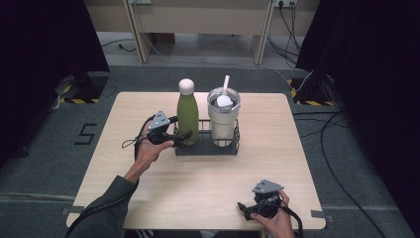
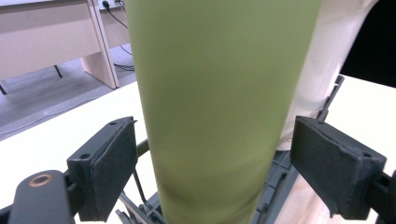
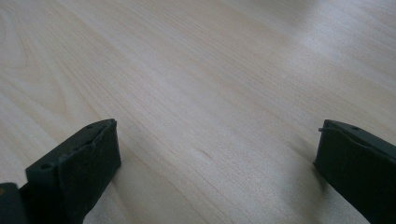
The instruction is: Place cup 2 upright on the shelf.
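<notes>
On the wooden table (image 1: 198,183), the green bottle (image 2: 219,107) stands between the left gripper (image 2: 212,175)'s part-open jaws, seemingly just untouched; right gripper (image 3: 217,163) gapes empty.

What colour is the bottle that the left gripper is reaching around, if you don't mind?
The bottle is olive green with a pale pinkish cap, best seen in the high view.
</notes>
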